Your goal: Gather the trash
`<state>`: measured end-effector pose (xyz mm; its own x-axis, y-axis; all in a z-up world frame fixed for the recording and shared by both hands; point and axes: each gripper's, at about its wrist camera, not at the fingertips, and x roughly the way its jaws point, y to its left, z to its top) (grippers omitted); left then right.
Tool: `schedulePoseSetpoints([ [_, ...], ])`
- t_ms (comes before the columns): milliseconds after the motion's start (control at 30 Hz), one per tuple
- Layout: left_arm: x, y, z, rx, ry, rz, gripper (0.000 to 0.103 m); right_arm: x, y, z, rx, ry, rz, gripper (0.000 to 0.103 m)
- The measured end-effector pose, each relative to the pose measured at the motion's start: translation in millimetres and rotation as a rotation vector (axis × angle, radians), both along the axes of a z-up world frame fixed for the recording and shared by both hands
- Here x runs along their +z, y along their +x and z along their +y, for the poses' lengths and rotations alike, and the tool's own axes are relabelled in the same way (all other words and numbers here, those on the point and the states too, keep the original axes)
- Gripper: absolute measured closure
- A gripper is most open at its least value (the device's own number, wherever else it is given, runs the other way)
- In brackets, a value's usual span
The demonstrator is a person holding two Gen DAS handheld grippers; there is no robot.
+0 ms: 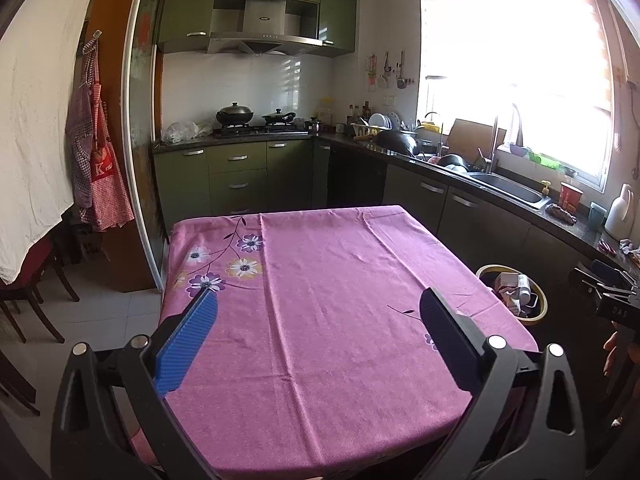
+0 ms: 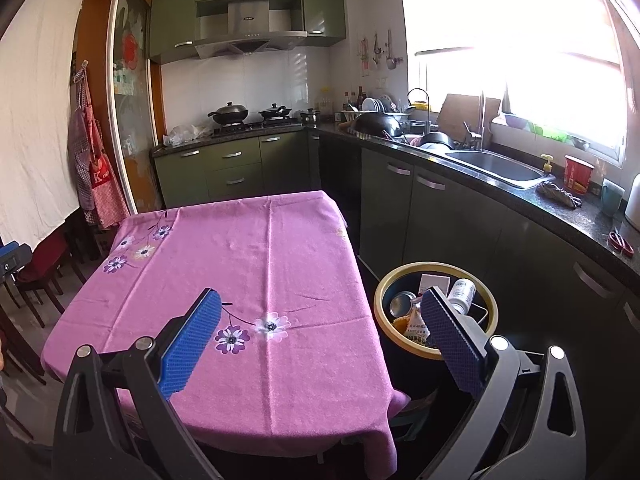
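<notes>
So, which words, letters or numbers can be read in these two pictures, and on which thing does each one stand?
"K": white letter on the red apron by the door.
"043": digits on the black device at the right edge of the left view, faint.
Range hood badge: too small to read.
Red cup print: blurred.
Packet and bottle in the trash bin: print unreadable.

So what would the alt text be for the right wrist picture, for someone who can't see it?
An open right gripper with blue-padded fingers hangs over a table draped in a purple floral tablecloth. A yellow-rimmed trash bin beside the table holds a can, a white bottle and wrappers. Behind are green kitchen cabinets, a stove with pans and a bright window.
</notes>
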<state>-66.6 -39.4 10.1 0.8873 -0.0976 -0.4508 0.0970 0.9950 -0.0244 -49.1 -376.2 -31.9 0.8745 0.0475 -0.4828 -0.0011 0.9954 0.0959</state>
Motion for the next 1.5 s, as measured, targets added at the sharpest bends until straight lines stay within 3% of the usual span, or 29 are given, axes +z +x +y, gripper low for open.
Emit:
schedulePoseSetpoints([
  [1500,-9,4,-6,-0.019,0.010,0.043,0.007,3,12,4,0.016,0.002,-0.010,0.005],
])
